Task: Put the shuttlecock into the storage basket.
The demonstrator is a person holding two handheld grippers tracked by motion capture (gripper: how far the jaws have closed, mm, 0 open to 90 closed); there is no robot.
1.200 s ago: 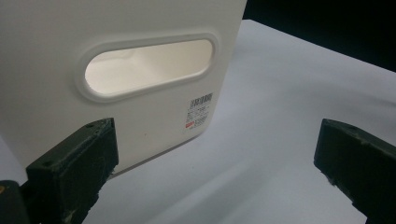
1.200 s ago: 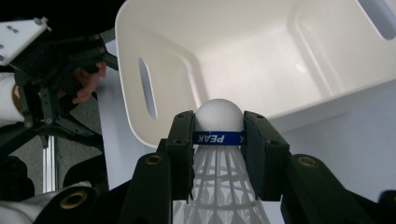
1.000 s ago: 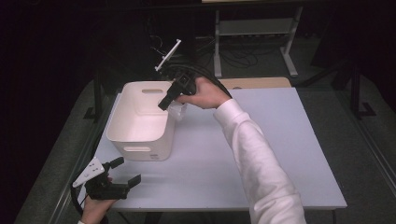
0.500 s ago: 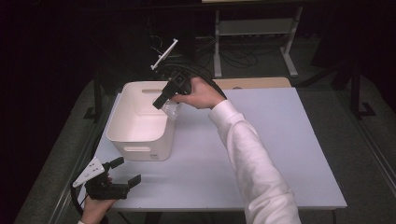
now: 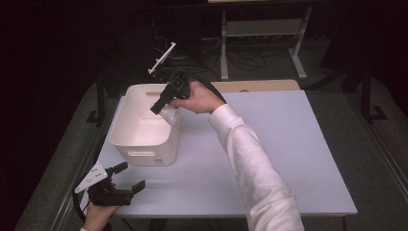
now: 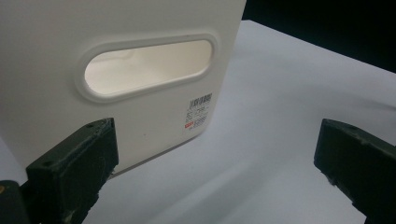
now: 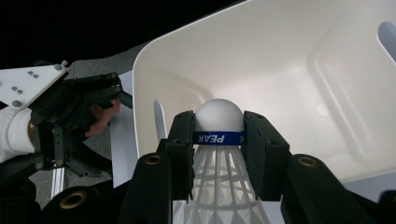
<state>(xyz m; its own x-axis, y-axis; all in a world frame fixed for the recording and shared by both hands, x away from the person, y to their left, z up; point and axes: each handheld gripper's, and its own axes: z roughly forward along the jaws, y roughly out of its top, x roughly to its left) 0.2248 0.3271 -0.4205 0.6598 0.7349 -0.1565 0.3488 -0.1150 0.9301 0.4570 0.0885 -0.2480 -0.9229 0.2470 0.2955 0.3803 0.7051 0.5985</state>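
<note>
Shuttlecock [image 7: 218, 140] first: you have it pinched by its cork end between the jaws of your right gripper [image 7: 218, 135], the pads pressing on either side of the blue band while the white skirt trails back toward the gripper body. Gripping the firm cork instead of the thin skirt is likely why it sits so steady and uncrushed.

You hold that right gripper [image 5: 161, 107] over the far right corner of the white bin [image 5: 144, 153], tilted down into the opening, so the shuttlecock [image 5: 169, 115] hangs just inside the rim. From there a release would probably drop it onto the bare bin floor rather than onto the table [image 5: 288, 159]. Cork-first also means it should fall nose down and not tumble out.

Your left gripper [image 5: 126, 180] rests at the near left corner of the table, apart from the bin and out of the way. Its jaws stand spread wide with nothing between them, aimed at the handle slot [image 6: 149, 65] in the bin's near wall. My guess is you keep it there to steady the bin if it slides.
</note>
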